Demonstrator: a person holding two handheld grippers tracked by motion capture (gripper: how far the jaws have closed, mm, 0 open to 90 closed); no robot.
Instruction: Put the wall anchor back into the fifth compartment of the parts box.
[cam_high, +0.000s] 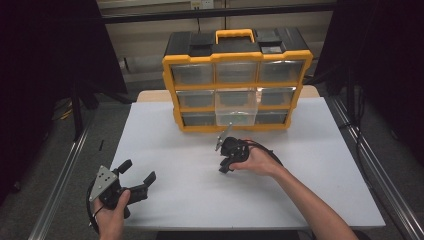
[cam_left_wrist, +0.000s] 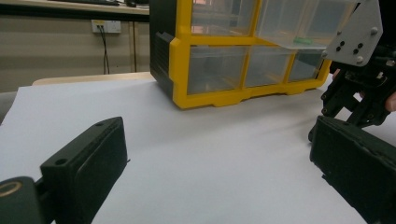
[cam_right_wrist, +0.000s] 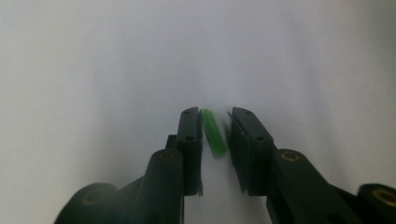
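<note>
A small green piece (cam_right_wrist: 214, 133), blurred, lies between the jaws of my right gripper (cam_right_wrist: 215, 114). The jaws stand narrowly apart; the piece is close to the left jaw, with a gap to the right one. In the high view the right gripper (cam_high: 224, 167) points down at the white table (cam_high: 300, 165) just in front of the organizer. My left gripper (cam_high: 139, 169) rests open near the table's front left corner, with nothing between its jaws (cam_left_wrist: 217, 135). It also sees the right gripper (cam_left_wrist: 348, 100) off to the right.
A yellow and black organizer (cam_high: 237, 80) with clear drawers stands at the table's back. Its middle drawer (cam_high: 236, 102) is pulled out, and something green (cam_left_wrist: 301, 42) shows inside. Metal rails run along both sides of the table.
</note>
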